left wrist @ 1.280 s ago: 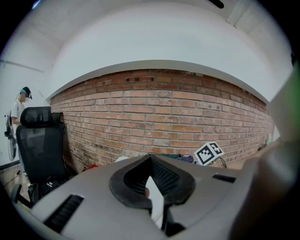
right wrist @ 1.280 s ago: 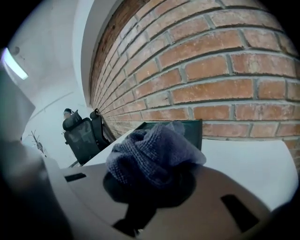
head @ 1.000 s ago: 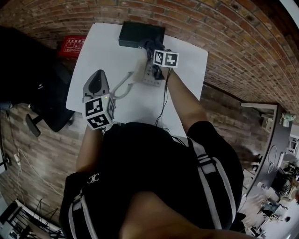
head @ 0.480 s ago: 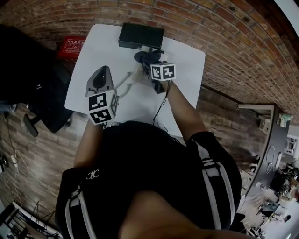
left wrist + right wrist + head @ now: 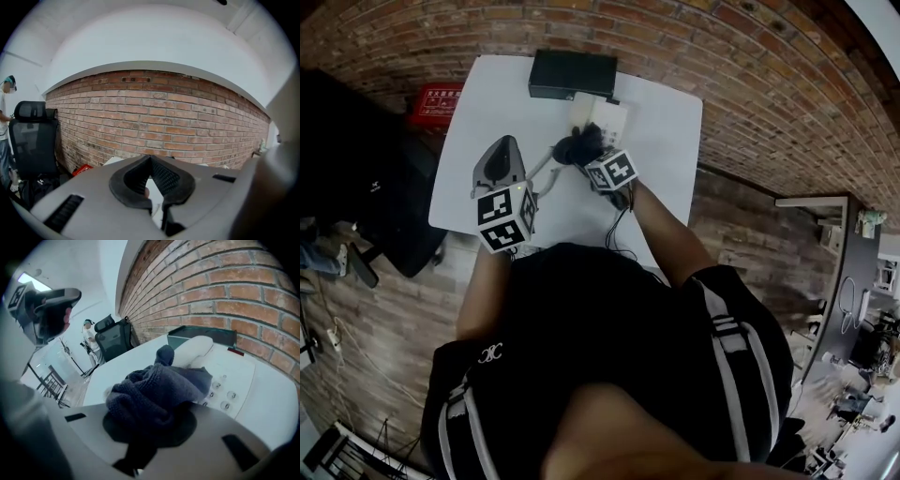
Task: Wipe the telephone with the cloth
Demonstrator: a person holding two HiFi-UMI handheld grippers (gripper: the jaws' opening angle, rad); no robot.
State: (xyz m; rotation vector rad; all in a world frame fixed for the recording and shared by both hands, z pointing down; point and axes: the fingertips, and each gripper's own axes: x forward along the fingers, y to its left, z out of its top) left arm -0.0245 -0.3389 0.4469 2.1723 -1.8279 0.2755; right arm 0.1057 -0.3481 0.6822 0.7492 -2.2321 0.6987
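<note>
A white telephone (image 5: 605,114) stands on the white table (image 5: 487,103), its handset (image 5: 197,348) resting in the cradle and its keypad (image 5: 225,394) showing. My right gripper (image 5: 586,155) (image 5: 150,423) is shut on a bunched dark blue-grey cloth (image 5: 575,148) (image 5: 154,390). The cloth lies against the phone's near-left side, just short of the number keys. My left gripper (image 5: 499,157) (image 5: 150,161) hangs above the table's left part, away from the phone. Its black pads meet at the tips and I see nothing between them.
A black box (image 5: 574,75) (image 5: 201,336) sits at the table's far edge against the brick wall. A pale cable (image 5: 546,164) runs from the phone toward the left. On the floor to the left are a red case (image 5: 434,98) and a black office chair (image 5: 33,140).
My right gripper has drawn back toward me with the cloth, from over the phone's keys to its near-left edge. The left gripper has hardly moved.
</note>
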